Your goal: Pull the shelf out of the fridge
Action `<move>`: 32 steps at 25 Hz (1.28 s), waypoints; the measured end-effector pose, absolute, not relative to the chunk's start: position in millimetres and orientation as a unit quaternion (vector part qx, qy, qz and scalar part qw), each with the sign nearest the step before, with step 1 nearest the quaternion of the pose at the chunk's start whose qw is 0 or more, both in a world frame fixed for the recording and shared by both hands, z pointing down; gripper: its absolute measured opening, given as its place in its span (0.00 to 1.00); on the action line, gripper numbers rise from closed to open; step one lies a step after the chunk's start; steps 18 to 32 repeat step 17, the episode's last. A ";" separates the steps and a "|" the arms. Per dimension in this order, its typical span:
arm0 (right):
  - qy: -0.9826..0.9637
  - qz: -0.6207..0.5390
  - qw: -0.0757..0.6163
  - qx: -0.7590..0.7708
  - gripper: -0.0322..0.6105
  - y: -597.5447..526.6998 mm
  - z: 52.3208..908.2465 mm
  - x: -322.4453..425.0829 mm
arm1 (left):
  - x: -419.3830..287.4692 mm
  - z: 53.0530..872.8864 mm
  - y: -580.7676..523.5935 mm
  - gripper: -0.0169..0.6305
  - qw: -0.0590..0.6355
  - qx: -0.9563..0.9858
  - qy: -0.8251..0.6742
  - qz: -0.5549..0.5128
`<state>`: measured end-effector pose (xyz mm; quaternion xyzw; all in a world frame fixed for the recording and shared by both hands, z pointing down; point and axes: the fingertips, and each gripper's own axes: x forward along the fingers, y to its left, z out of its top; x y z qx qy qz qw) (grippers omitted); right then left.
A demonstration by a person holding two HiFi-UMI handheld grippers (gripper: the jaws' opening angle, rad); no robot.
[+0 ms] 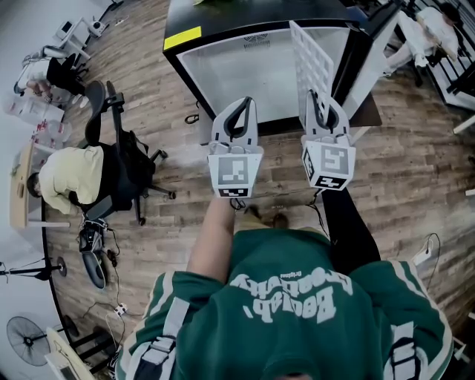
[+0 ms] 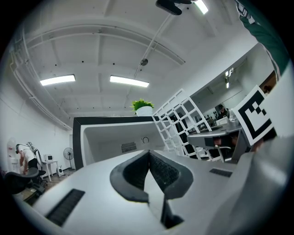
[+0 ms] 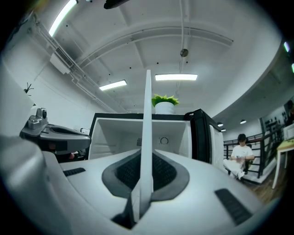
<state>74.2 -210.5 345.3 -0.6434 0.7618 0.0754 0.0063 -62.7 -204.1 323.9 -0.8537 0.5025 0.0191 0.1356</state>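
Shelf, clamped in right hand-held gripper, stands upright before open fridge.

Before the fridge, the shelf stands on edge in the right gripper; left gripper alongside, plant atop the fridge.

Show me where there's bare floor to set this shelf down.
The white grid shelf is clamped in the right claw. Bare wood-plank floor lies right of the black fridge, and a strip runs along its open front. The fridge's white cavity is empty too. The left is crowded: a black office chair and a seated person in yellow.
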 end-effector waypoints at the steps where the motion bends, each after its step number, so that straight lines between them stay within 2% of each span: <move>1: 0.762 0.075 0.006 -0.643 0.11 -210.8 346.0 73.9 | -62.8 324.0 -204.4 0.05 0.135 -0.854 0.503 0.019; 32: 0.766 0.079 0.007 -0.638 0.11 -217.8 347.3 71.7 | -65.9 327.7 -214.0 0.05 0.134 -0.854 0.503 0.011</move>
